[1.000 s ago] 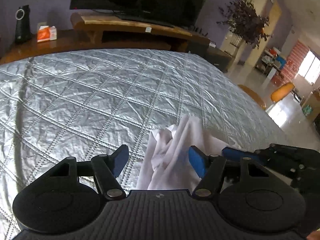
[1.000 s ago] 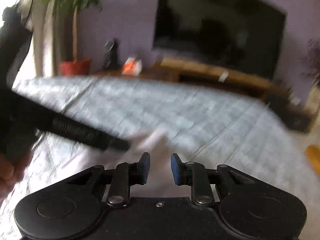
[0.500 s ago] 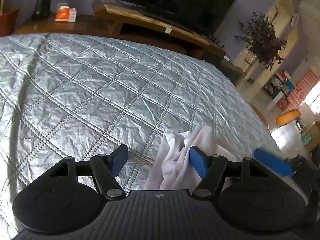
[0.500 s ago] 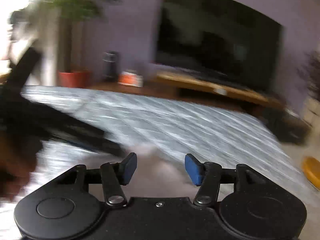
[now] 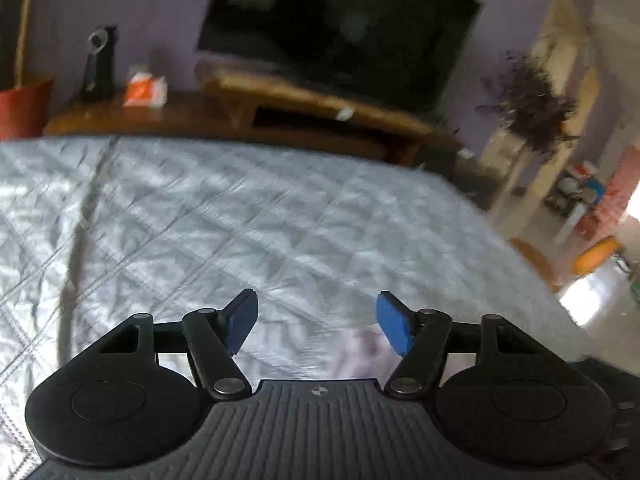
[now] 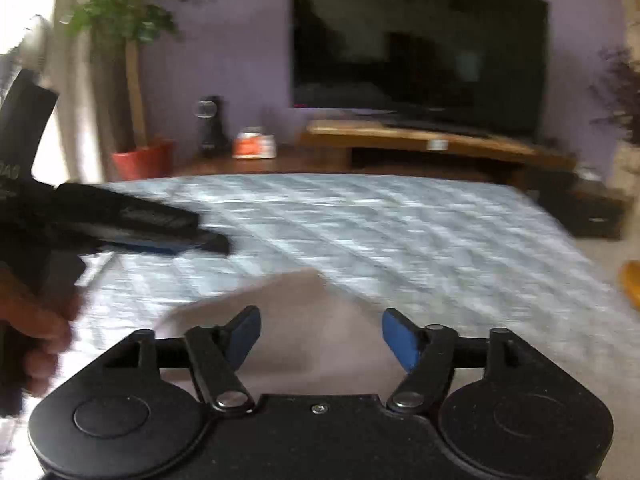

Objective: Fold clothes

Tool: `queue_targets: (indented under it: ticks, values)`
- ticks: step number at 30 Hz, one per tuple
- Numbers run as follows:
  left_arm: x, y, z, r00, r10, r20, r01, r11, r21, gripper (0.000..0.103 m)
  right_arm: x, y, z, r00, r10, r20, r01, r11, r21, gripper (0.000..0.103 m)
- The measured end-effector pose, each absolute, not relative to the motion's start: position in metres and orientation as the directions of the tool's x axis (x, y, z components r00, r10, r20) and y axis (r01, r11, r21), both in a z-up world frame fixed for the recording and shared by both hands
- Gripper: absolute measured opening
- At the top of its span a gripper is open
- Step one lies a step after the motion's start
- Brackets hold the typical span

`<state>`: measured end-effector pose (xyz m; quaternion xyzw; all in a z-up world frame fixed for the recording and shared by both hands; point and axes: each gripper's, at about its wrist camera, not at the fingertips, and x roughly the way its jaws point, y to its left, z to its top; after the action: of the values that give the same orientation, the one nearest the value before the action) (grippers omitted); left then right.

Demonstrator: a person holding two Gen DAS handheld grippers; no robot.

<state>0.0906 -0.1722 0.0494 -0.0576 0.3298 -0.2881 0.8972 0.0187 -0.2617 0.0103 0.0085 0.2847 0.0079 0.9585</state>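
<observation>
A white garment (image 6: pixel 292 320) lies on the silver quilted bed (image 6: pixel 400 232), blurred, just ahead of and under my right gripper (image 6: pixel 320 338). That gripper's jaws are opening and the pads press on nothing. In the left wrist view only a pale patch of the garment (image 5: pixel 360 350) shows low between the fingers of my left gripper (image 5: pixel 318 322), which stands open and grips nothing. Seen from the right wrist, the left gripper (image 6: pixel 192 232) reaches in over the bed, held by a person's hand (image 6: pixel 36 328).
The quilted bed (image 5: pixel 200 220) fills the foreground. Beyond its far edge stand a wooden TV stand (image 6: pixel 420 140), a dark television (image 6: pixel 416 48), a potted plant (image 6: pixel 136 152) and an orange box (image 6: pixel 254 146). The floor and an orange stool (image 5: pixel 596 258) lie to the right.
My right gripper's jaws have spread from nearly shut to wide apart. The left wrist view has tipped up, so the garment has slid almost out of it.
</observation>
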Motion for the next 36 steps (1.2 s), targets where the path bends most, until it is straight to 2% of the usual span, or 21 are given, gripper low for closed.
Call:
queue_targets:
  ticks: [3, 5, 9, 11, 18, 22, 25, 29, 30, 32, 34, 36]
  values:
    - [0.078, -0.184, 0.044, 0.558, -0.598, -0.576, 0.556, 0.784, -0.275, 0.075, 0.024, -0.250, -0.001, 0.790, 0.026, -0.613, -0.040, 0.999, -0.010, 0.069]
    - [0.077, -0.188, 0.034, 0.543, -0.577, -0.610, 0.562, 0.790, -0.247, 0.075, 0.028, -0.251, -0.006, 0.767, -0.032, -0.640, -0.005, 0.998, -0.056, 0.073]
    - [0.098, -0.171, 0.023, 0.563, -0.517, -0.645, 0.462, 0.844, -0.273, 0.075, 0.021, -0.275, 0.002, 0.789, -0.135, -0.599, 0.142, 0.989, -0.036, 0.078]
    - [0.104, -0.158, 0.026, 0.603, -0.476, -0.640, 0.412, 0.873, -0.261, 0.072, 0.020, -0.296, -0.002, 0.777, -0.141, -0.614, 0.212, 0.976, 0.044, 0.078]
    - [0.095, -0.115, 0.054, 0.633, -0.457, -0.625, 0.345, 0.889, -0.301, 0.076, 0.015, -0.345, -0.015, 0.811, 0.021, -0.585, 0.272, 0.871, 0.409, 0.079]
    - [0.077, -0.082, 0.066, 0.566, -0.470, -0.678, 0.282, 0.882, -0.377, 0.076, 0.008, -0.339, -0.018, 0.808, 0.077, -0.584, 0.239, 0.864, 0.444, 0.080]
    - [0.062, -0.056, 0.071, 0.518, -0.481, -0.707, 0.230, 0.875, -0.427, 0.079, 0.008, -0.345, -0.025, 0.815, 0.168, -0.555, 0.189, 0.828, 0.528, 0.089]
    - [0.049, -0.044, 0.059, 0.451, -0.502, -0.738, 0.192, 0.862, -0.469, 0.080, 0.009, -0.362, -0.030, 0.818, 0.250, -0.517, 0.164, 0.761, 0.628, 0.091]
    - [0.047, -0.045, 0.053, 0.426, -0.514, -0.744, 0.177, 0.854, -0.489, 0.080, 0.014, -0.366, -0.030, 0.810, 0.273, -0.519, 0.155, 0.753, 0.639, 0.091]
    - [0.046, -0.053, 0.045, 0.389, -0.532, -0.752, 0.174, 0.844, -0.508, 0.079, 0.024, -0.370, -0.027, 0.778, 0.323, -0.539, 0.130, 0.757, 0.641, 0.099]
    - [0.044, -0.061, 0.042, 0.364, -0.551, -0.751, 0.188, 0.833, -0.520, 0.079, 0.034, -0.372, -0.022, 0.731, 0.370, -0.574, 0.096, 0.777, 0.622, 0.097]
    - [0.042, -0.070, 0.045, 0.356, -0.571, -0.740, 0.220, 0.821, -0.527, 0.079, 0.043, -0.363, -0.015, 0.680, 0.368, -0.634, 0.038, 0.846, 0.532, 0.096]
